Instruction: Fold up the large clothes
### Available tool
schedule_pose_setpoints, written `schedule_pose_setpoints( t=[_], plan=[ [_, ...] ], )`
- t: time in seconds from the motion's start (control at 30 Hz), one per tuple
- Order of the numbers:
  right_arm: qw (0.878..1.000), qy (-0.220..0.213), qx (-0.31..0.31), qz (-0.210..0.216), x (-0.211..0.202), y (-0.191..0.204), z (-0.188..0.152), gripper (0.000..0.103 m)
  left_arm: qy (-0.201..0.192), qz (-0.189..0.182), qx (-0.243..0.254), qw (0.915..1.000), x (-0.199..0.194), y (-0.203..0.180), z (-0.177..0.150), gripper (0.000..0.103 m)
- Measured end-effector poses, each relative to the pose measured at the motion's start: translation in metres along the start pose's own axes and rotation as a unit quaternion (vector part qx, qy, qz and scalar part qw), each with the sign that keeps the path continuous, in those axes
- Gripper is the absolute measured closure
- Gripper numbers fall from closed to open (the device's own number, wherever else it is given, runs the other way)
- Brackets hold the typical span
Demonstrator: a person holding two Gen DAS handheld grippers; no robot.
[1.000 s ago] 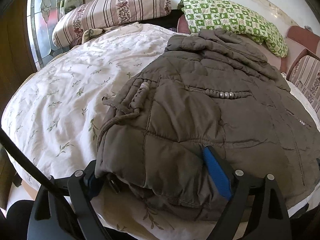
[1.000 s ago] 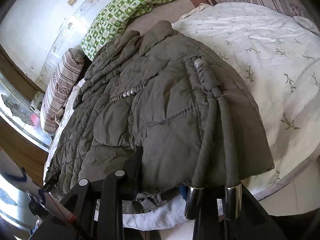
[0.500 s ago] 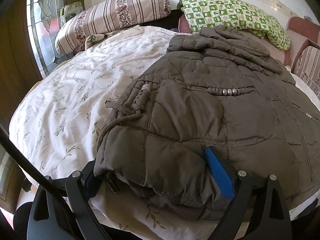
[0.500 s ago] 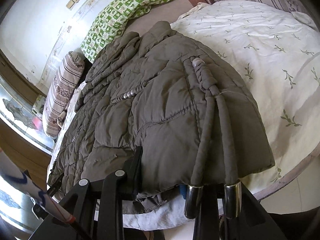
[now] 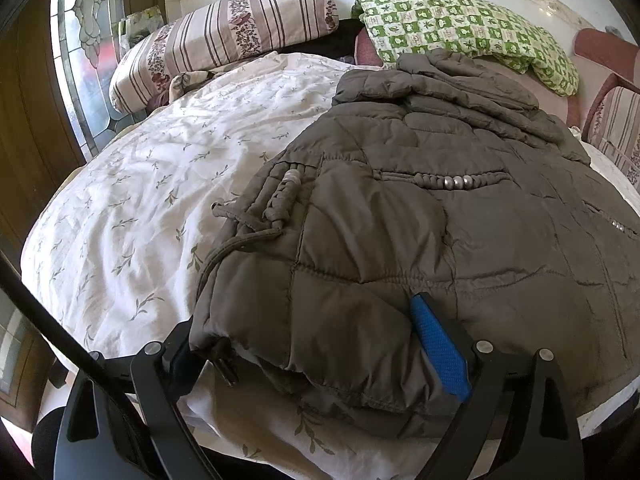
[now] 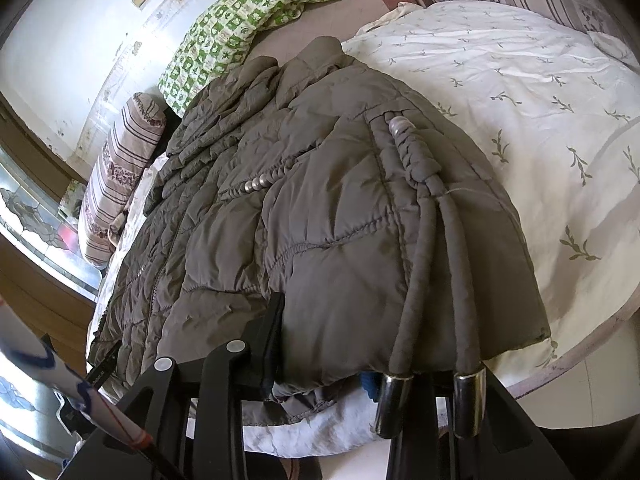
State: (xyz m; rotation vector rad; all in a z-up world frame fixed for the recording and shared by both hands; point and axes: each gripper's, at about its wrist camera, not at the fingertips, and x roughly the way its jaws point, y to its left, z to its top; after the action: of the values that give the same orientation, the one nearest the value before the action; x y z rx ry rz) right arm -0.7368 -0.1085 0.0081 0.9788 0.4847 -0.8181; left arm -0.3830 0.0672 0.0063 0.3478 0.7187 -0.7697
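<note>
A grey-brown quilted jacket (image 5: 420,208) lies spread on the bed's white leaf-print sheet (image 5: 132,208). My left gripper (image 5: 304,320) stands wide open at the jacket's near hem corner. The puffy hem sits between the blue-padded right finger (image 5: 440,352) and the black left finger (image 5: 180,356). In the right wrist view my right gripper (image 6: 324,344) is shut on the same jacket's (image 6: 320,200) near hem. Its left finger (image 6: 272,336) presses into the fabric and its other finger is hidden beneath. Two drawstring cords with metal caps (image 6: 394,404) hang over that gripper.
A striped pillow (image 5: 224,36) and a green checked pillow (image 5: 468,28) lie at the head of the bed. A stained-glass panel (image 5: 84,60) stands to the left and a chair (image 5: 616,120) to the right. The bed's near edge (image 6: 580,340) runs just before the grippers.
The left wrist view has tilted slightly. The jacket and both grippers stay where they were.
</note>
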Motion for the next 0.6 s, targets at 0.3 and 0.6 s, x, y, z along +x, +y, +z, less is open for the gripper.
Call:
schedule_pose_setpoints(
  t=[0.3, 0.6],
  plan=[
    [1.000, -0.003, -0.004, -0.003, -0.001, 0.001, 0.000, 0.068, -0.002, -0.002, 0.006, 1.0000, -0.001, -0.002, 0.000, 0.013],
    [1.000, -0.011, -0.007, -0.005, -0.002, 0.000, -0.001, 0.073, -0.017, -0.009, 0.037, 0.9991, -0.010, -0.009, -0.002, 0.039]
  ],
)
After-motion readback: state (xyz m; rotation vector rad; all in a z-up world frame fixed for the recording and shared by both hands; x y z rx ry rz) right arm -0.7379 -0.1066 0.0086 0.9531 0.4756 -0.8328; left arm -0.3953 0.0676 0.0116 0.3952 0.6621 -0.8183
